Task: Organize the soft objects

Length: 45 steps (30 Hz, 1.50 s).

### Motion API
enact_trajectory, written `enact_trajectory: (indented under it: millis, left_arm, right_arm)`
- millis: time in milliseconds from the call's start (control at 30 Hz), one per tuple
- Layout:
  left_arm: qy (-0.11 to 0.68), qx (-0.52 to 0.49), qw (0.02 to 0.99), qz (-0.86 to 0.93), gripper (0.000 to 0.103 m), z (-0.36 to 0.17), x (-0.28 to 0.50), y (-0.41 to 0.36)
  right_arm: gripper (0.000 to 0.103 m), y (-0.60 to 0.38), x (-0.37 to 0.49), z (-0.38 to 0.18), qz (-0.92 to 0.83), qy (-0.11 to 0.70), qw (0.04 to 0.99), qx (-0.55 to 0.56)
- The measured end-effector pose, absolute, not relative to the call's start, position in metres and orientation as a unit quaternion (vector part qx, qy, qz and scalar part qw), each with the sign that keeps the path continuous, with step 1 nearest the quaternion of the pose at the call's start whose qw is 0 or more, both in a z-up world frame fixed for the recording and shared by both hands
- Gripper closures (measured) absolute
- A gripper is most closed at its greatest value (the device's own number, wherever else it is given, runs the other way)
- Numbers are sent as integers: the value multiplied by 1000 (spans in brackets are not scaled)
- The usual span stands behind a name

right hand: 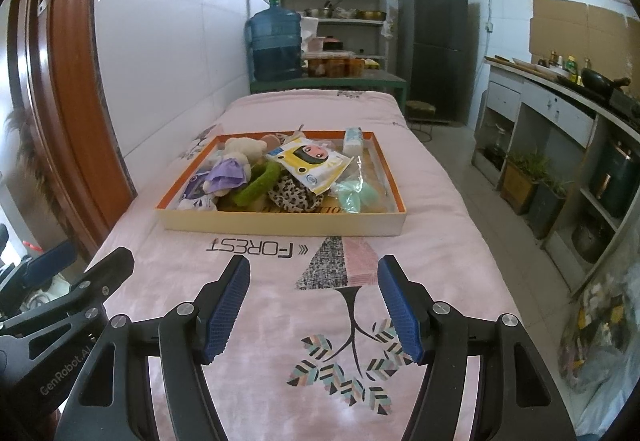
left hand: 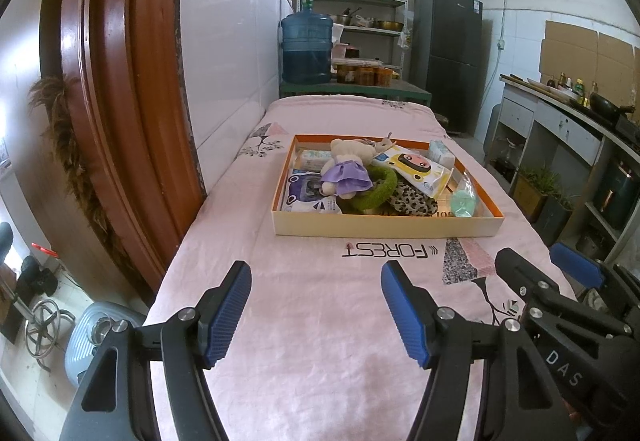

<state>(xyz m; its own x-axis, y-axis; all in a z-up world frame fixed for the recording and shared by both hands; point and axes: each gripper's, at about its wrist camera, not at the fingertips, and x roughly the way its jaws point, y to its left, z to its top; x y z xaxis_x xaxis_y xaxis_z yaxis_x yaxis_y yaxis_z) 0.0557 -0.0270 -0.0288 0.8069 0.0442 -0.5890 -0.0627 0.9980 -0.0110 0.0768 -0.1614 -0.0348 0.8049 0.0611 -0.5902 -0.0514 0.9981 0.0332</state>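
Observation:
A shallow orange-rimmed box [left hand: 384, 227] [right hand: 280, 225] sits mid-table on a pink cloth. In it lie a plush bear in a purple dress [left hand: 346, 169] [right hand: 234, 165], a green fuzzy ring [left hand: 378, 189] [right hand: 256, 183], a leopard-print pouch [left hand: 414, 203] [right hand: 296, 195], a yellow wipes pack [left hand: 416, 167] [right hand: 310, 161], a tissue pack [left hand: 442, 151] [right hand: 354, 139] and a bag of mint-green sponges [left hand: 464, 201] [right hand: 354, 195]. My left gripper [left hand: 316, 309] is open and empty, short of the box. My right gripper [right hand: 314, 307] is open and empty beside it, also seen in the left wrist view [left hand: 552, 281].
The pink cloth [left hand: 312, 361] [right hand: 280, 321] covers the table. A tiled wall and a wooden door frame [left hand: 120, 101] run along the left. A blue water jug [left hand: 306, 49] and shelves stand behind the table. A counter [right hand: 560, 113] lines the right.

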Motion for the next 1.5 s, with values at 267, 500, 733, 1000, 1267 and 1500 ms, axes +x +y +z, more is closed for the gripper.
enact_trajectory:
  millis: [267,500,733,1000,1267,1500]
  left_arm:
    - [311,-15,950,28,35,-30,56,-26]
    - [311,-16,950,28,36,-32,56,-27]
    - [312,-16,950,28,36,-32,56,-26]
    - [312,-18,950,28,36,-34,56,-26]
    - [312,-18,949,28,36,-35,56,-26]
    - [313,-19,949,28,36,-36,55,-27]
  right_arm:
    - [35,-162,77,-36,31,315,949,8]
    - [35,-162,77,-36,31,315,949,7]
    - [35,-162,77,-36,31,314,949,7]
    - [35,-161,75,-38,29,311,950,4]
    - [35,-160,74,-37,30,313,949,3]
    - [35,-160,74,-37,30,313,949,4]
